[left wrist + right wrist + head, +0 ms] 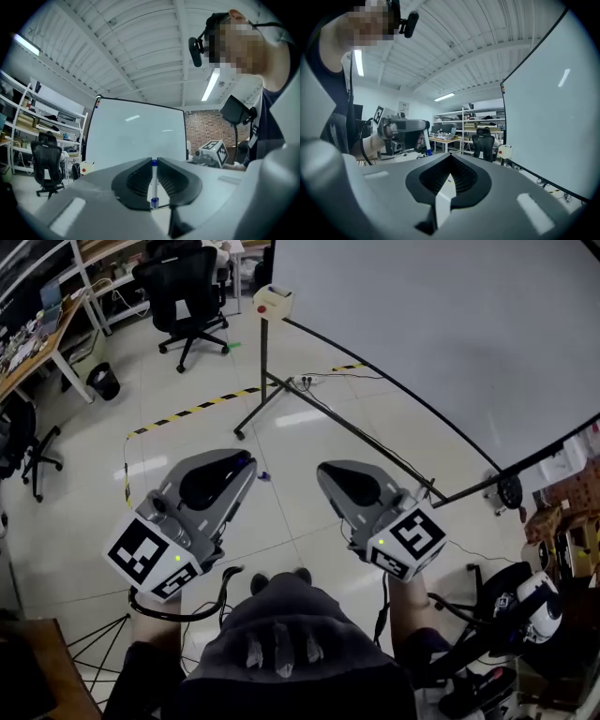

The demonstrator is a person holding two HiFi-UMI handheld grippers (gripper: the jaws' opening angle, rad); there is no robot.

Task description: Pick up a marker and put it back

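The left tool (246, 465) grips a blue marker (153, 180) across its jaws, facing the whiteboard (136, 136); the right tool (450, 157) is clenched empty beside it.

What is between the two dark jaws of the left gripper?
In the left gripper, a thin white marker with blue ends stands clamped between the jaws; the left gripper view shows it.

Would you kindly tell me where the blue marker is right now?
In the left gripper view, the blue marker stands upright, clamped between the jaws of the left gripper, with the whiteboard behind it.
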